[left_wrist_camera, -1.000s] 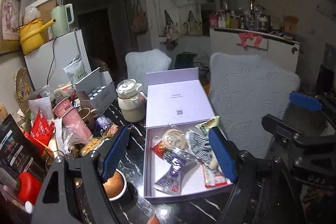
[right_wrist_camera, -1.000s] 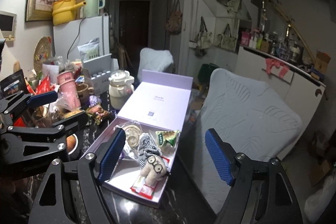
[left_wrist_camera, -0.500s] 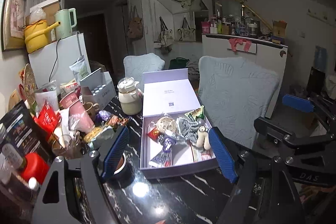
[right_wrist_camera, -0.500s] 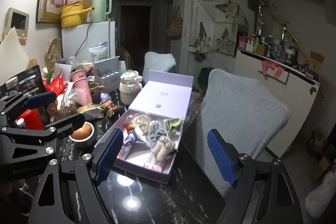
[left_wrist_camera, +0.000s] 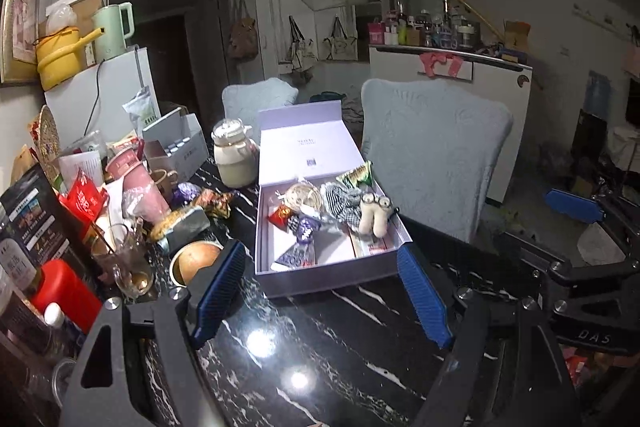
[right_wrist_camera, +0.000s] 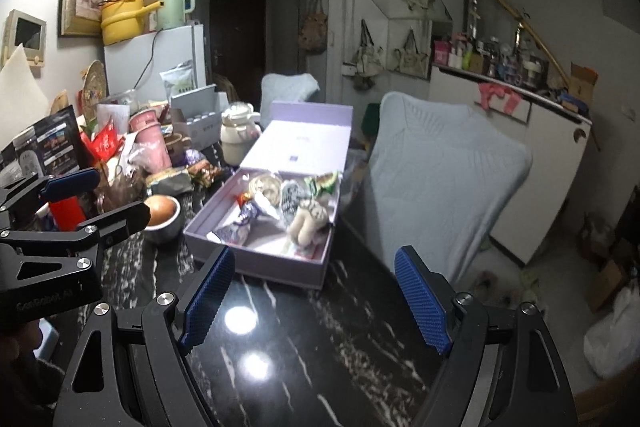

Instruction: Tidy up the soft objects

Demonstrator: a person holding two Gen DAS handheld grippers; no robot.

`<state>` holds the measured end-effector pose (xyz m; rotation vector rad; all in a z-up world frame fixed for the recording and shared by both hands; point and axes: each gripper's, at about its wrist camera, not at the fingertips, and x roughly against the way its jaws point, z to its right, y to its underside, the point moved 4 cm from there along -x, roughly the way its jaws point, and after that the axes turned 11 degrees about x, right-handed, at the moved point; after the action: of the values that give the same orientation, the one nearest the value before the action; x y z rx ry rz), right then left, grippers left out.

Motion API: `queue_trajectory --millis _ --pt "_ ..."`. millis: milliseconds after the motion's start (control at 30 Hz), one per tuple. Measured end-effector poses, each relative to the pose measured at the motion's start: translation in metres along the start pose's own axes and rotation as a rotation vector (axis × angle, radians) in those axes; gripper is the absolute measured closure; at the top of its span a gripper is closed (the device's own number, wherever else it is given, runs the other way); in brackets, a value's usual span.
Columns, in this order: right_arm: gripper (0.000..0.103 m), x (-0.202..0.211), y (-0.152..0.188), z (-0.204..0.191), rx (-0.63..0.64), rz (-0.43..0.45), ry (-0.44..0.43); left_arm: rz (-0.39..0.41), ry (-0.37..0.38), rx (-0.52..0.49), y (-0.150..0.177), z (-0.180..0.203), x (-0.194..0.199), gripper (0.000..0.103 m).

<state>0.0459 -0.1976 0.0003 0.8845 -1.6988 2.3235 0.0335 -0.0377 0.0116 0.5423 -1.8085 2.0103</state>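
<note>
Well beyond both empty claws, plush toy (left_wrist_camera: 374, 215) lies in box (left_wrist_camera: 336, 281).

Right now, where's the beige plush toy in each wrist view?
Left wrist: beige plush toy lies at the right side of the open lavender box, centre frame, beside the checked cloth.
Right wrist: beige plush toy in the same box, centre frame.
Shared landmark: cream teapot behind the box.
</note>
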Motion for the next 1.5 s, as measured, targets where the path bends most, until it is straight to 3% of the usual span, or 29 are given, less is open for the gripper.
queue_trajectory --millis 267,1500 --pt "0.020 0.000 0.014 0.001 -0.021 -0.035 0.026 -0.032 0.021 -0.010 0.007 0.001 -0.007 0.025" --pt "0.020 0.007 0.016 -0.008 -0.029 -0.029 0.067 -0.070 0.033 -0.003 0.007 -0.011 -0.008 0.025"
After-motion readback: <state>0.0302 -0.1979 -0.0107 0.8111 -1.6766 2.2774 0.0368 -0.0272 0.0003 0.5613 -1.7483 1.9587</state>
